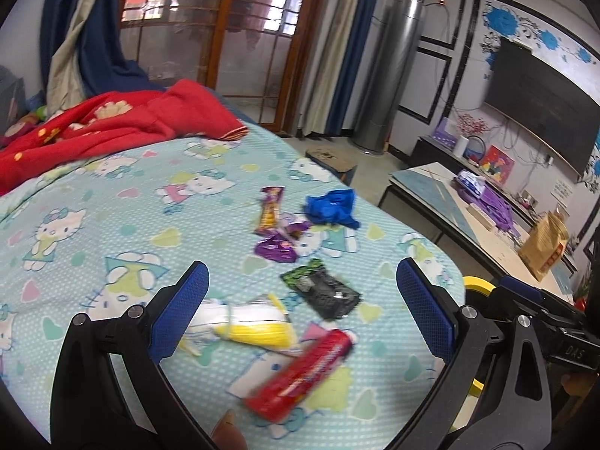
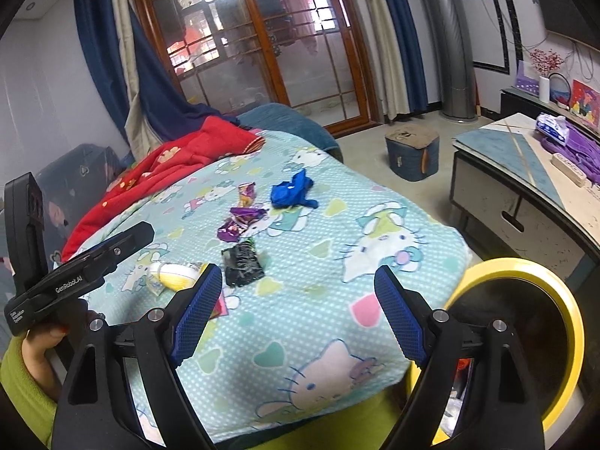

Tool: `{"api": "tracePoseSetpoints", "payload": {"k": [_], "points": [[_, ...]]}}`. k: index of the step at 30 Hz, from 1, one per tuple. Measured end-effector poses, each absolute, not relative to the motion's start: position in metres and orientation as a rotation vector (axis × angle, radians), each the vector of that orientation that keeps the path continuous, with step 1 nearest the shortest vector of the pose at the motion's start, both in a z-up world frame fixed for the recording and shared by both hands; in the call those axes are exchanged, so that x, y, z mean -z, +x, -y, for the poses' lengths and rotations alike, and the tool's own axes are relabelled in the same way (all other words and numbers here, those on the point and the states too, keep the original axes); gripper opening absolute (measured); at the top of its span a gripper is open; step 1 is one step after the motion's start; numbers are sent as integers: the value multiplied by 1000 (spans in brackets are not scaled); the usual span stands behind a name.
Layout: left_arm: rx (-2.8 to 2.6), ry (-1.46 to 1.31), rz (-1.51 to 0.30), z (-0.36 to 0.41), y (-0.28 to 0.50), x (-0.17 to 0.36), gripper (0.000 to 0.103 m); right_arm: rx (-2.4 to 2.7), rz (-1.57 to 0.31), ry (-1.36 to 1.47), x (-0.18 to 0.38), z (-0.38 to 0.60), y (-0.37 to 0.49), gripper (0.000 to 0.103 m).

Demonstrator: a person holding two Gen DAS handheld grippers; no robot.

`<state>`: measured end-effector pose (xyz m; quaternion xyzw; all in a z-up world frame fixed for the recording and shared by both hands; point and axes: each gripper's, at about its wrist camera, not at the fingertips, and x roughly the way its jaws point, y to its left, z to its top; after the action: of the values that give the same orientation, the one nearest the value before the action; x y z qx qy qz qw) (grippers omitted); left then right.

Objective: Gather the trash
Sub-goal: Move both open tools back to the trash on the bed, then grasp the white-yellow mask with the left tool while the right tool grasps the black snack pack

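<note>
Bedroom, wrappers strewn on patterned bedspread (image 1: 112, 225). Left gripper (image 1: 302, 315) wide, empty, above red wrapper (image 1: 300, 375). Right gripper (image 2: 298, 315) wide, empty, beside yellow-rimmed bin (image 2: 570, 322). Descend straight, pinch wrapper only, avoid fabric.

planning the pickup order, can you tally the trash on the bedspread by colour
red: 1, the red wrapper
yellow and white: 1, the yellow-white packet
black and green: 1, the black pouch
purple: 3, the long purple wrapper, the crumpled purple wrapper and the small purple scrap between them
blue: 1, the blue bag
total: 7
</note>
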<state>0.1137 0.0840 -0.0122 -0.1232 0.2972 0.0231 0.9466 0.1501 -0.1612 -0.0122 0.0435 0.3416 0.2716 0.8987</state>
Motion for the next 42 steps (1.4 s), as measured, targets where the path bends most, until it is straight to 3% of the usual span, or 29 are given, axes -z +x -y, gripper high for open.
{"api": "tracePoseSetpoints", "payload": {"k": [24,37,42], "points": [[-31,-444,-824,-170,117,69,92,-687,-847,-25,44,66,201,80],[38,-473,-856,-156,121,83,73,-717,-993,-72,89,37,232,67],[45,-477,-860,-151,123,87,69,-672,-958,-97,96,40,232,49]]}}
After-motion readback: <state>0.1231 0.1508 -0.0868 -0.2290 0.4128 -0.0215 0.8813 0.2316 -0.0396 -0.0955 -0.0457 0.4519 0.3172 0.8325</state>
